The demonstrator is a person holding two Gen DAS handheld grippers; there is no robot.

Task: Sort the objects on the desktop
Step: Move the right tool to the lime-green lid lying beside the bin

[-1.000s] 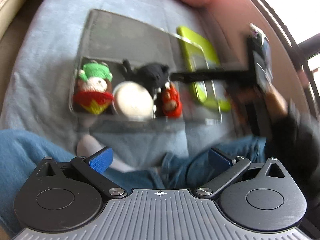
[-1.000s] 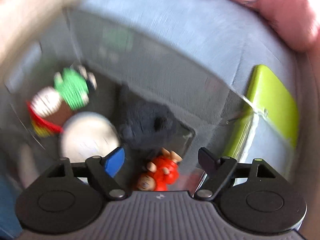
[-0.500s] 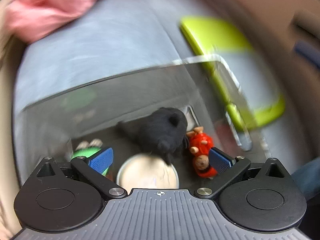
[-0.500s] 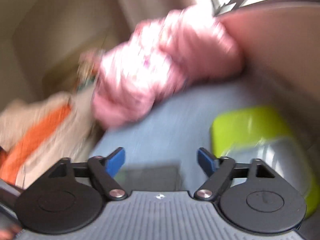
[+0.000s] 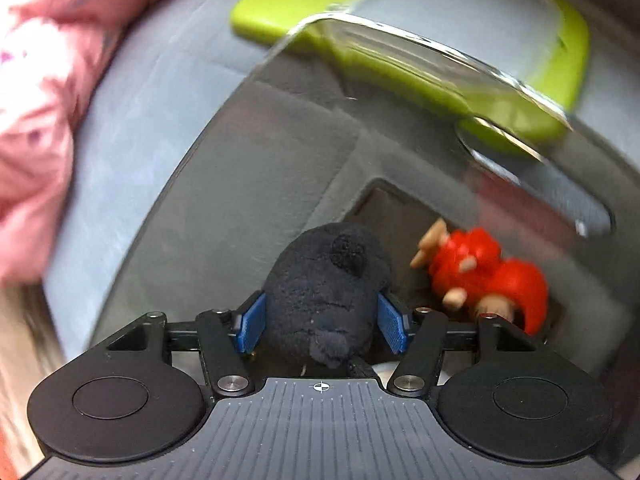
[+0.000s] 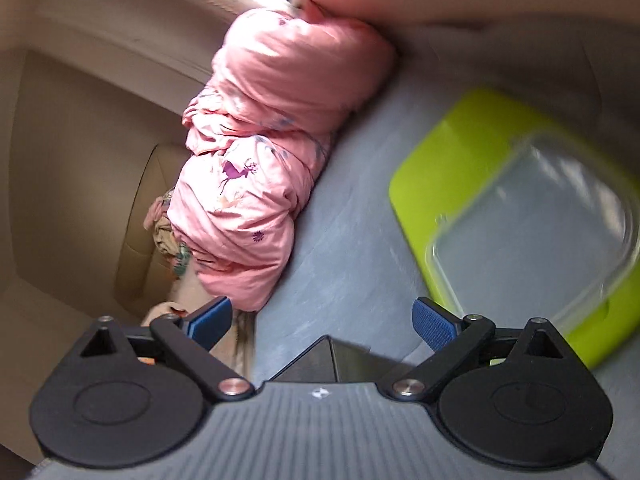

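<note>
left gripper [image 5: 322, 326] jaws pinching black plush [image 5: 320, 284] inside clear box [image 5: 440, 60]. red doll [image 5: 486, 276] at 3 o'clock of it, unsorted. right gripper [image 6: 322, 320] jaws spreading, nothing between, over bed [image 6: 344, 248]. sorting barely begun.

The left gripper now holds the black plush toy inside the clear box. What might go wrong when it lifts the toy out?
1. The left gripper squeezes the soft black plush toy low on its body, so the toy may sag or slip out.
2. The red doll lies right beside it and may get dragged along.
3. The clear box has a wall close above, which the toy could catch on.
</note>
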